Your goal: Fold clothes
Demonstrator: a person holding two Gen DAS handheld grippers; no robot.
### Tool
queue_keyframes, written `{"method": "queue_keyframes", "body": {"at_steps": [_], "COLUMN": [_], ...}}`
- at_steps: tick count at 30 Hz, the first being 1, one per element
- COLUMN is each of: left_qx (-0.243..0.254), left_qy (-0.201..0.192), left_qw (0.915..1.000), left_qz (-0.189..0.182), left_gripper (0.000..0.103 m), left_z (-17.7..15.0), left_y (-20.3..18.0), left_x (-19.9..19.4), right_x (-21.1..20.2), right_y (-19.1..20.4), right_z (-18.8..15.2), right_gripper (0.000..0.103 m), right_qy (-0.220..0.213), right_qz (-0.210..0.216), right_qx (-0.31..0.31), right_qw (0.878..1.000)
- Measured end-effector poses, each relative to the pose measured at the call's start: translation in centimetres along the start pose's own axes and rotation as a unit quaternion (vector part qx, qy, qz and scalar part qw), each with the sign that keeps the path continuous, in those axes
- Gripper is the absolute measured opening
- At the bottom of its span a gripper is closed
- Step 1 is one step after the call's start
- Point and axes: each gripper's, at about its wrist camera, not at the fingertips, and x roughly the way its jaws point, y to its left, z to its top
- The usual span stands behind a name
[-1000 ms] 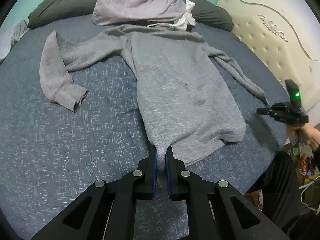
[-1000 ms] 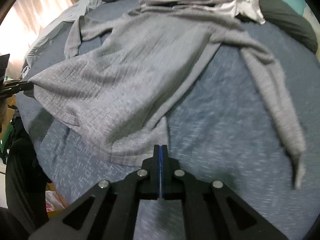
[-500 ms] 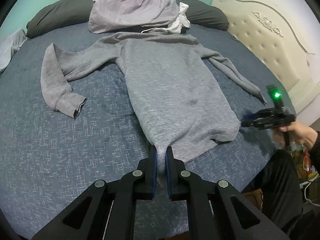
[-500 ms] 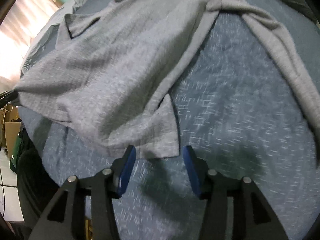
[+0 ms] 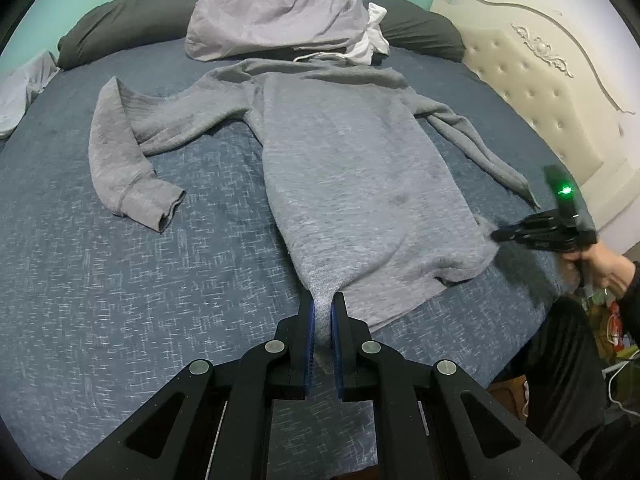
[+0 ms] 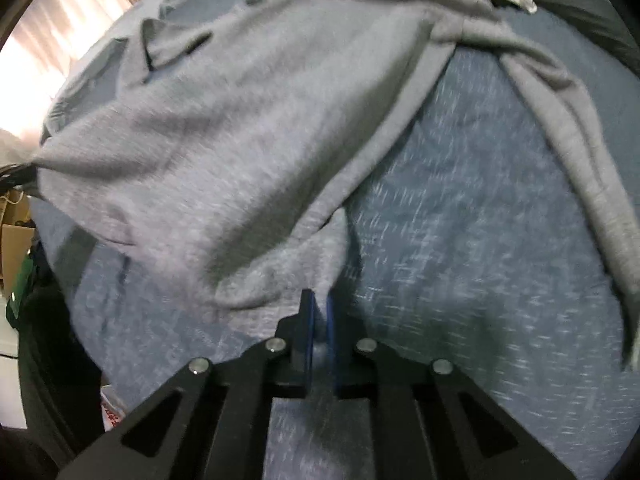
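Grey sweater (image 5: 352,184) lies spread flat on the blue bed (image 5: 120,288), collar toward the top of the left wrist view, hem toward the bottom. Left gripper (image 5: 322,316) is clenched on the hem corner at lower centre; cloth sits pinched between its blue fingers (image 5: 309,332). Right gripper (image 6: 319,312) is clenched on the opposite hem corner, cloth between the pads; that view is blurred. In the left wrist view the right gripper (image 5: 500,235) sits at right centre, at the bed's edge, held by a hand (image 5: 600,264). One sleeve (image 5: 120,160) bends at left, its cuff on bare cover; wide open bedding lies at left and lower left. The other sleeve (image 5: 480,152) trails toward the right edge. A pile of lilac cloth (image 5: 276,16) and dark pillows (image 5: 120,28) lie along the top, just beyond the collar. A cream headboard (image 5: 560,80) bounds the upper right.
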Motion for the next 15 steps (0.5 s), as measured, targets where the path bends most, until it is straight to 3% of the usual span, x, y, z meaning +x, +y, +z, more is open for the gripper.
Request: {"method": "queue_keyframes", "body": {"at_steps": [6, 9, 15], "left_qx": [0.016, 0.025, 0.033], "left_qy": [-0.003, -0.003, 0.018], "left_qw": [0.9998, 0.9995, 0.9991], "left_qz": [0.01, 0.02, 0.02], "left_gripper": [0.008, 0.002, 0.002], "left_z": [-0.1, -0.3, -1.7], "left_y": [-0.6, -1.1, -2.0], "left_x": [-1.9, -3.0, -1.9], "right_x": [-7.7, -10.8, -10.2], "right_y": [-1.4, -1.9, -3.2], "right_z": [-0.8, -2.2, -5.6], "right_gripper": [0.005, 0.005, 0.005], "right_qy": [-0.038, -0.049, -0.029], "right_qz": [-0.016, -0.024, -0.039], "right_qx": [-0.008, -0.006, 0.014], "right_qw": [0.999, 0.999, 0.999]}}
